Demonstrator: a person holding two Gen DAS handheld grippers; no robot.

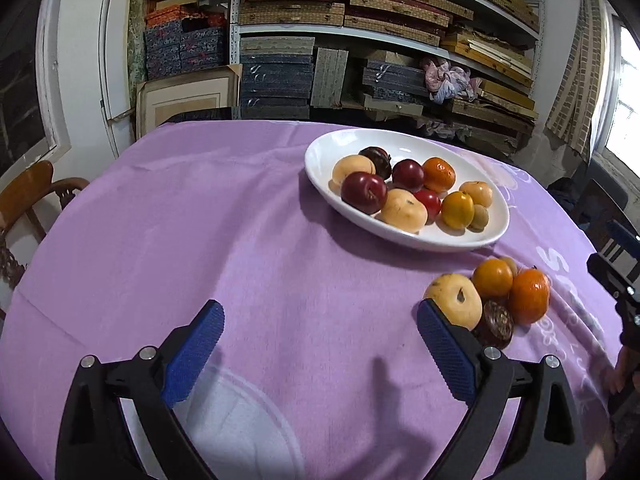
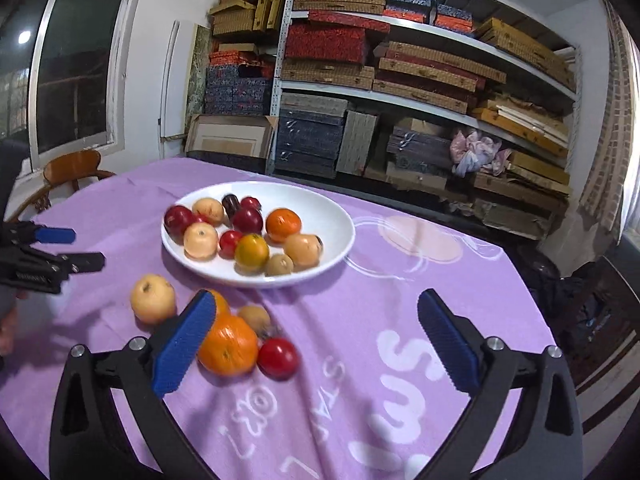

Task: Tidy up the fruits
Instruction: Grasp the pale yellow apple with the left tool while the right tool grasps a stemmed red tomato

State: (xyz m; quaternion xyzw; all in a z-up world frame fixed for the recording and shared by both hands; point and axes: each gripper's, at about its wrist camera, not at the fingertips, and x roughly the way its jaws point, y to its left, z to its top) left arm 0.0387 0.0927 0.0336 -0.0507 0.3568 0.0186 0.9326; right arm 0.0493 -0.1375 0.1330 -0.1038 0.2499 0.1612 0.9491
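I saw a round table under a purple tablecloth [image 1: 200, 220] with white print. On it sat a white oval plate [image 1: 404, 236] [image 2: 332, 216] of fruit. Loose on the cloth near the plate lay a pale pear [image 2: 153, 298], a big orange [image 2: 228, 346], a red fruit [image 2: 278, 358], a dark fruit [image 1: 496, 324].

A white oval plate [image 1: 320, 152] on the purple-clothed tabletop [image 1: 200, 240] holds about ten fruits: red plums, pale peaches, oranges and a dark one. Near its front rim a loose cluster lies on the cloth: a large orange [image 2: 228, 346], a red tomato [image 2: 278, 358], a yellow pear [image 2: 153, 299] and a small brownish fruit [image 2: 255, 317].
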